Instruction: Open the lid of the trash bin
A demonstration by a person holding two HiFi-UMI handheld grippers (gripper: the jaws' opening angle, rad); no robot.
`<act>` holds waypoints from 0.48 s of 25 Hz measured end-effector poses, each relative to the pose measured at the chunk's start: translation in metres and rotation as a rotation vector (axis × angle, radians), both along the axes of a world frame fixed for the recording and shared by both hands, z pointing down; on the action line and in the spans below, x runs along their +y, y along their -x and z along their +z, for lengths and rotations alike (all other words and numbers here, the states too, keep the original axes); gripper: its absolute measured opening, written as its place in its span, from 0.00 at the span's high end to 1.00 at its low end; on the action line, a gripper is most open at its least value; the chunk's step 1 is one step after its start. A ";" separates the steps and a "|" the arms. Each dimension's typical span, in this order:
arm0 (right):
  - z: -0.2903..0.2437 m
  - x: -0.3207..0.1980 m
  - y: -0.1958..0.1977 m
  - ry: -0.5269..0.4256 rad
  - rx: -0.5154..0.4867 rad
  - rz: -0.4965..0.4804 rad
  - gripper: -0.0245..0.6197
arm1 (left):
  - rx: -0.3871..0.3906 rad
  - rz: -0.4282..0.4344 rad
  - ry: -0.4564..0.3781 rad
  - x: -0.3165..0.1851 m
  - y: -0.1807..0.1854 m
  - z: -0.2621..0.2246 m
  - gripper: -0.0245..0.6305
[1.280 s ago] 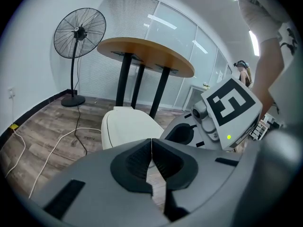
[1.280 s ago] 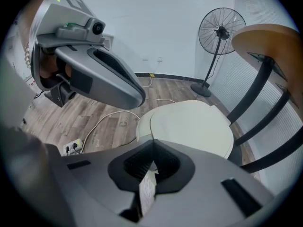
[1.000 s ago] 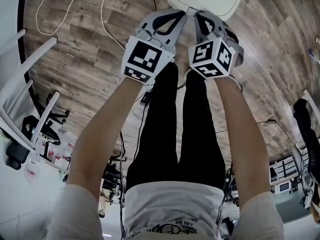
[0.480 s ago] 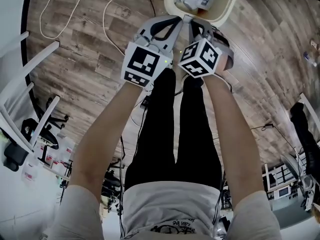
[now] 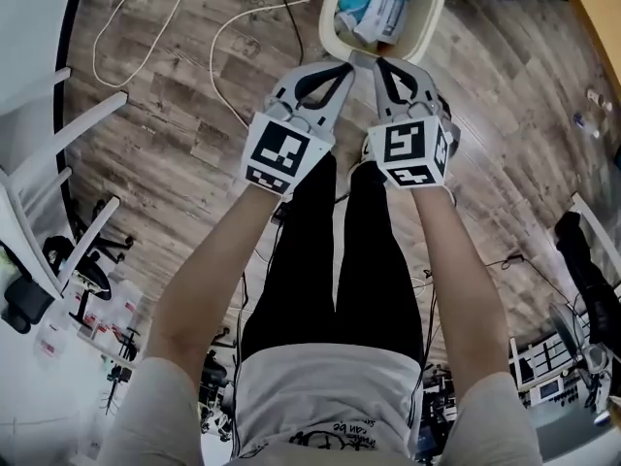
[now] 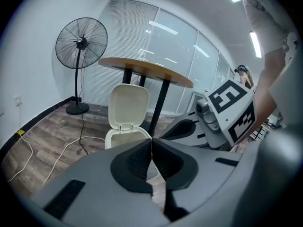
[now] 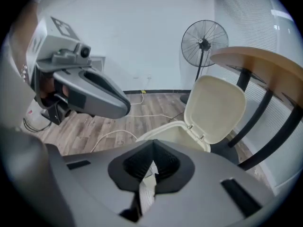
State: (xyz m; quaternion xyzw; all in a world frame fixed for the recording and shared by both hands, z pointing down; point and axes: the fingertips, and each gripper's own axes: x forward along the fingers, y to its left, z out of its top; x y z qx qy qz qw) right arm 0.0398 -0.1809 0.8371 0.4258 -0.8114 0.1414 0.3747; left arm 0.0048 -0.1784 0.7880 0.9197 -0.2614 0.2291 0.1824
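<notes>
The trash bin (image 5: 328, 27) sits on the wooden floor (image 5: 165, 95) just ahead of the person's feet, at the top of the head view. Its lid (image 6: 128, 105) is swung up on the rear hinges and stands nearly upright, its inner face toward the grippers. Blue and white packets (image 5: 374, 8) lie exposed inside. Judged from that, the opening itself looks done, and the rest is to leave the lid standing. The left gripper (image 6: 151, 145) hovers close to the bin's near rim with its jaws pressed together and nothing between them. The right gripper (image 7: 154, 148) is beside it, jaw tips also together. A pale striped strip shows in the slot behind those tips, and I cannot tell whether it is pinched there or lies beyond. To finish well, both grippers should draw back and upward from the near rim, not forward, since a nudge to the light bin could bring the lid down. It is worth checking that the lid leans past its balance point before moving away. Behind the bin stand a round table (image 6: 147, 72) and a pedestal fan (image 6: 81, 44), and loose cables (image 5: 243, 27) trail across the floor beside it.
</notes>
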 end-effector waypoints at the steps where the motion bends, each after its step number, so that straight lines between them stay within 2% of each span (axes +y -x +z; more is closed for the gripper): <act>1: -0.015 -0.001 -0.001 -0.017 -0.031 0.013 0.95 | 0.006 -0.007 -0.008 -0.001 0.000 -0.010 0.93; 8: -0.126 -0.008 -0.014 -0.129 -0.204 0.086 0.95 | 0.057 -0.081 -0.056 -0.015 0.006 -0.096 0.93; 12: -0.189 -0.013 -0.024 -0.197 -0.278 0.130 0.95 | 0.075 -0.096 -0.092 -0.016 0.009 -0.154 0.93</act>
